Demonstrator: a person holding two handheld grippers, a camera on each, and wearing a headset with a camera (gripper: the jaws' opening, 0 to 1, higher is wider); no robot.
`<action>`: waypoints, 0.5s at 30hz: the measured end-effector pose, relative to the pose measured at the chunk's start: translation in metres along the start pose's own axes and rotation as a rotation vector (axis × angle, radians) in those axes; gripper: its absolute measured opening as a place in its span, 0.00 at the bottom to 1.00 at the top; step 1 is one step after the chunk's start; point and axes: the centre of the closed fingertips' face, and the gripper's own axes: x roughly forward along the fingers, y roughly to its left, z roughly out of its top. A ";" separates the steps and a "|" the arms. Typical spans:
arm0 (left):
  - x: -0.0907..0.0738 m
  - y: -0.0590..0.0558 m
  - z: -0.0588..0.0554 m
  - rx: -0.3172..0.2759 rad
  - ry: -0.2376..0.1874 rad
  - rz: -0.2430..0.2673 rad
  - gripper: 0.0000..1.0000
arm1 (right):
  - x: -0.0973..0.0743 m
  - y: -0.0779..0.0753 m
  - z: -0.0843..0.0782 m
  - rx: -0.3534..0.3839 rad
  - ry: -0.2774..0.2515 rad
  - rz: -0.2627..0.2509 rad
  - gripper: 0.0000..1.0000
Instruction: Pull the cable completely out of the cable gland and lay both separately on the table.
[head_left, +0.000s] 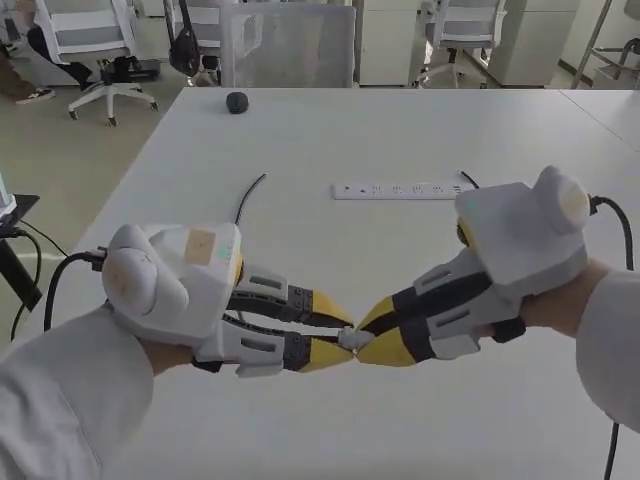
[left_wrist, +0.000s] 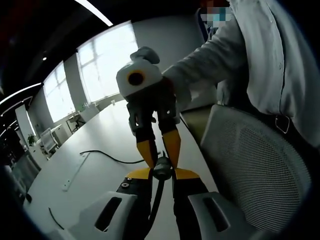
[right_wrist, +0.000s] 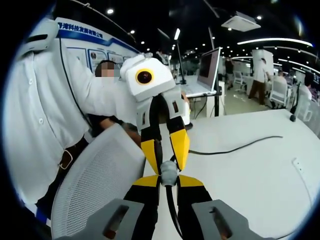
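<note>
Left gripper (head_left: 345, 333) at 8 o'clock, right gripper (head_left: 366, 337) at 4 o'clock, both clamping shut on cable gland (head_left: 351, 339); cable (right_wrist: 172, 208) not yet out. Likely starting pull-out; next needing steady opposing tug.

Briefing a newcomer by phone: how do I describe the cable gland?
On the white table, find the left gripper and right gripper meeting tip to tip near the front. The cable gland is the small lump pinched there, pale grey against their yellow fingers.
</note>
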 end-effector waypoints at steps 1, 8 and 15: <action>0.000 0.000 0.000 0.009 0.003 0.001 0.15 | 0.000 0.000 0.000 -0.001 -0.001 -0.001 0.08; -0.001 0.000 0.001 0.003 0.010 0.002 0.15 | 0.000 0.000 0.002 -0.002 0.000 -0.002 0.09; -0.002 0.002 0.002 0.010 0.011 0.004 0.15 | 0.000 -0.001 0.003 0.009 -0.004 -0.003 0.09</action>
